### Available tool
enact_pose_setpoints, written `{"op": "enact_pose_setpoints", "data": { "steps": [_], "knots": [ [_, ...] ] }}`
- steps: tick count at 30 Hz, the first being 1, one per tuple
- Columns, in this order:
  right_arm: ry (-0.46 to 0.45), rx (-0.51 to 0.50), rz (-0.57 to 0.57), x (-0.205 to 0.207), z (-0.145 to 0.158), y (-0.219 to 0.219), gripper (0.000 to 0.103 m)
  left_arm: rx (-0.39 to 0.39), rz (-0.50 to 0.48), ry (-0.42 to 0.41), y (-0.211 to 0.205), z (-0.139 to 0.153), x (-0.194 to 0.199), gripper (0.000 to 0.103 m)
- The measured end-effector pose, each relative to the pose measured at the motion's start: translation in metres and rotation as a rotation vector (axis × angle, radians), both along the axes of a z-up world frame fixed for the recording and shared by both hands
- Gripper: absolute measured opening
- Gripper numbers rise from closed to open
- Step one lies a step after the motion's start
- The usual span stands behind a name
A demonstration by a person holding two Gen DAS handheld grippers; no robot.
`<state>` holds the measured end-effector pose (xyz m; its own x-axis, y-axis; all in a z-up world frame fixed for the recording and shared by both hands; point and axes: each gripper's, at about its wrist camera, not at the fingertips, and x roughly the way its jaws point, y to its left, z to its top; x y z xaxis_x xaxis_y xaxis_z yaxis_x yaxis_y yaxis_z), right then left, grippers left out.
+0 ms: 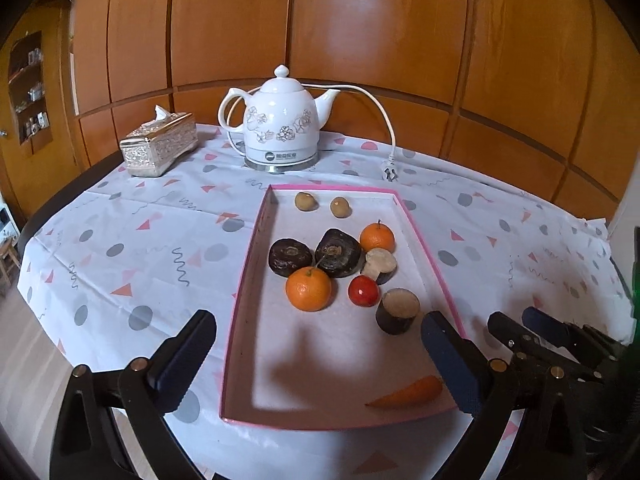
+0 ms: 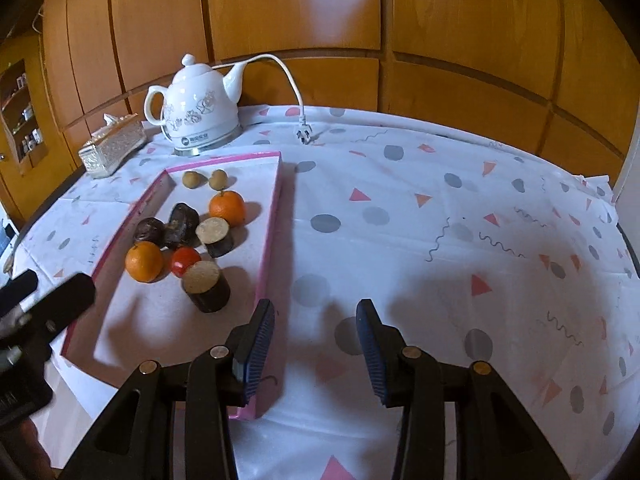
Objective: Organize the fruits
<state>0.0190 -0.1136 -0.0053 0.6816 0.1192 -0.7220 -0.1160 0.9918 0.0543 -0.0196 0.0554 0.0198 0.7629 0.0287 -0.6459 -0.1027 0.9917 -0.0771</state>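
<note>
A pink-rimmed tray (image 1: 248, 276) on the table holds two oranges (image 1: 308, 288), a small red fruit (image 1: 363, 291), two brown longans (image 1: 306, 201), dark chestnut-like pieces (image 1: 290, 257), dark-skinned cane chunks (image 1: 397, 311) and a carrot (image 1: 408, 393) at its near right. My left gripper (image 1: 316, 364) is open and empty over the tray's near end. My right gripper (image 2: 316, 352) is open and empty over the cloth beside the tray's right rim (image 2: 272, 240). The right gripper also shows in the left wrist view (image 1: 528, 330).
A white kettle (image 1: 280, 120) with cord and plug (image 1: 390, 172) stands behind the tray. A silver tissue box (image 1: 160, 144) sits at the back left. Patterned cloth (image 2: 460, 240) covers the round table; wooden panels stand behind.
</note>
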Motion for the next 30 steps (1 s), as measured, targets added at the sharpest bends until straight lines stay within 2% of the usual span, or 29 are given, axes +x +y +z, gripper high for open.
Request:
{"op": "enact_pose_setpoints", "data": {
  "steps": [14,18,24,30],
  "knots": [
    [-0.025,-0.007,0.017,-0.014,0.004,0.007,0.043,0.020,0.062,-0.009,0.006,0.003,-0.008,0.103],
    [-0.024,-0.007,0.024,-0.015,0.003,0.008,0.043,0.052,0.064,-0.013,0.003,0.003,-0.008,0.103],
    [-0.024,-0.008,0.023,-0.016,0.003,0.009,0.043,0.025,0.061,-0.005,0.005,0.002,-0.007,0.103],
    [-0.022,-0.009,0.030,-0.016,0.001,0.008,0.043,0.010,0.064,-0.038,0.007,0.004,-0.010,0.103]
  ]
}}
